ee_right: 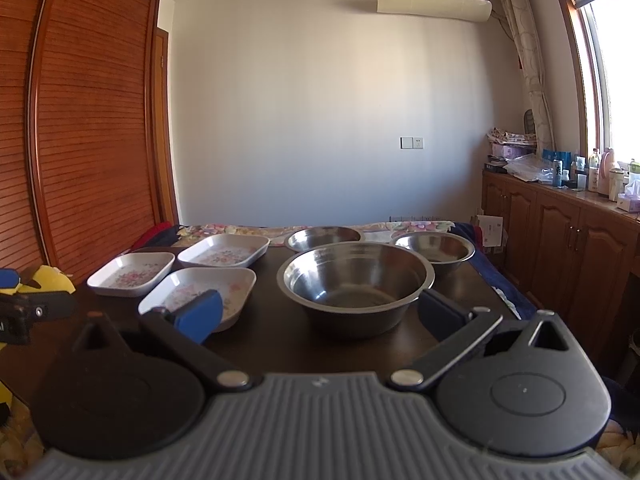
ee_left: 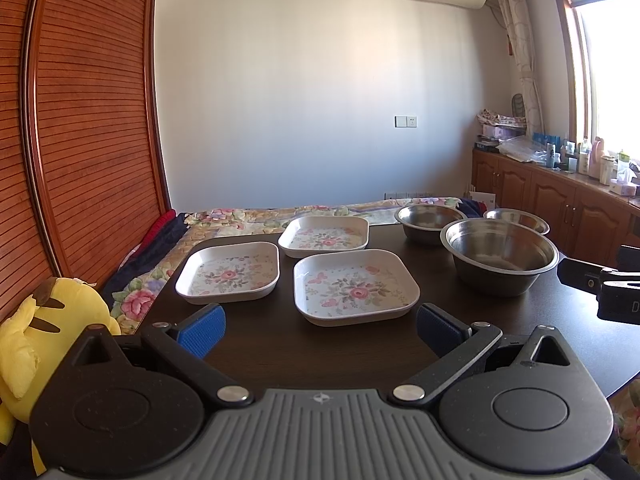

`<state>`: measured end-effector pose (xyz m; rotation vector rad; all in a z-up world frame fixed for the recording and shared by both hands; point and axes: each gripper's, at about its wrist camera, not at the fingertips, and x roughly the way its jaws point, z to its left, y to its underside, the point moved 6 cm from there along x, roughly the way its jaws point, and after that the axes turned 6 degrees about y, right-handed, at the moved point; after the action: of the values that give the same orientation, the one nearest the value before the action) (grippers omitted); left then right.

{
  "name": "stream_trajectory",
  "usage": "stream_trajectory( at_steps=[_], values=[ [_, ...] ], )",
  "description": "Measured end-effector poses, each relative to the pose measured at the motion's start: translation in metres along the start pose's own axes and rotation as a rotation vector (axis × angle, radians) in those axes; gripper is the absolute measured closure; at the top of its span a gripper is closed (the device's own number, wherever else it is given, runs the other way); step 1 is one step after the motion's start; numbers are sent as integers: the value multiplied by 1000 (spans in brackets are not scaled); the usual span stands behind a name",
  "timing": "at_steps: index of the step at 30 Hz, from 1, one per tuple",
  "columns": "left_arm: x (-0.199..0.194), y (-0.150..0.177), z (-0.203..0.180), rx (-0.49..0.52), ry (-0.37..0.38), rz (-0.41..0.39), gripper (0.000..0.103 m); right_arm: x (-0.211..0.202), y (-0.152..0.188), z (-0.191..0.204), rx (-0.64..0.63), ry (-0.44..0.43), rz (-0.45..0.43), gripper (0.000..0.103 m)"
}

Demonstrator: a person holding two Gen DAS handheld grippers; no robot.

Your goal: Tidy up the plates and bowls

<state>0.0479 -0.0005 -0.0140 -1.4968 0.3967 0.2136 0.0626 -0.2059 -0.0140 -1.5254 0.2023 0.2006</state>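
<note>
Three square floral plates lie on the dark table (ee_left: pixel 280 344): a near one (ee_left: pixel 355 286), a left one (ee_left: pixel 228 277) and a far one (ee_left: pixel 325 236). To their right stand three steel bowls: a big near bowl (ee_left: pixel 500 256), a middle one (ee_left: pixel 428 222) and a far right one (ee_left: pixel 517 220). My left gripper (ee_left: pixel 320 326) is open just short of the near plate, holding nothing. In the right wrist view my right gripper (ee_right: pixel 320 314) is open in front of the big bowl (ee_right: pixel 355 286), which sits between its blue fingertips' lines; the near plate (ee_right: pixel 200 290) lies behind its left pad.
A yellow plush toy (ee_left: pixel 40 344) sits off the table's left edge. A flowered bedspread (ee_left: pixel 248 216) lies behind the table, with a wooden wardrobe (ee_left: pixel 80 120) to the left. Cabinets (ee_left: pixel 560 200) with bottles line the right wall. My right gripper's body (ee_left: pixel 608 288) shows at the left wrist view's right edge.
</note>
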Motion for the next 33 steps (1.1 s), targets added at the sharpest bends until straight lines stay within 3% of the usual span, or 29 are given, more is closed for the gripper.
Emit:
stream_trajectory(
  at_steps=[33],
  values=[
    [7, 1, 6, 3, -1, -1, 0, -2, -1, -2, 1, 1, -4, 0]
  ],
)
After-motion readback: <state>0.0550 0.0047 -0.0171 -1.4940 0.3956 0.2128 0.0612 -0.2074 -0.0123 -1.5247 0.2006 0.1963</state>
